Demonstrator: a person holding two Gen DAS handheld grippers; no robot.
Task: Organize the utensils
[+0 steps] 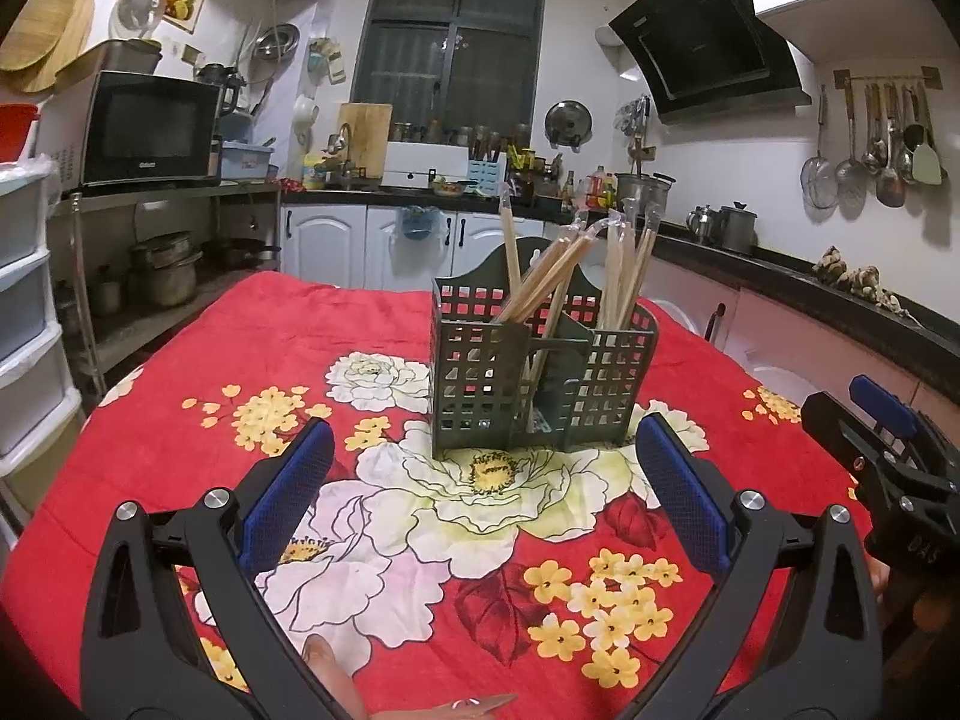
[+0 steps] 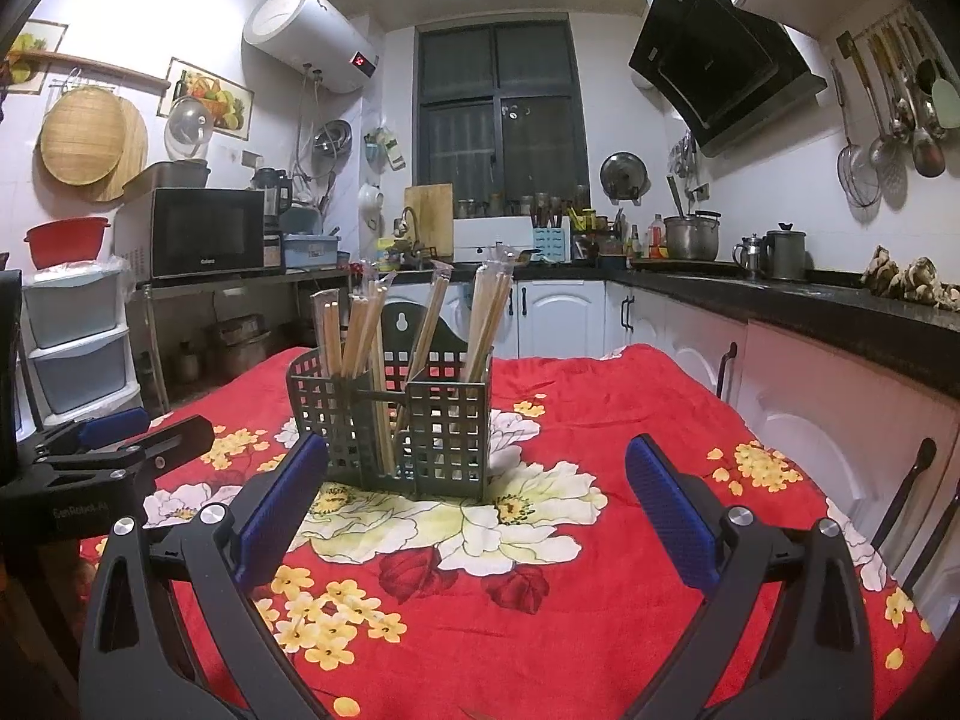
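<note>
**Standing sorted: wrapped chopsticks upright in the green caddy, both grippers empty**

Standing upright mid-table, the green lattice caddy (image 1: 543,372) holds the wrapped chopsticks (image 1: 558,276) in its compartments; none shows loose on the floral red tablecloth (image 1: 180,468). That is how an organized set would lie, though the same scene fits a batch waiting to be re-sorted between compartments (one moment cannot settle which).

Left gripper (image 1: 480,504): jaws spread wide, nothing between the blue pads, hovering just short of the caddy. Right gripper (image 2: 474,510): likewise spread and empty, near the caddy's front.

Judgement on handling: any pair to be shifted should be pinched high on the shaft, above the rim, and lifted straight up so the light caddy does not tip; the plastic sleeves look slippery.

Counts: one caddy; three compartments visible from the right wrist view; roughly four clusters of chopsticks, individual pairs too overlapped to count; two grippers.
</note>
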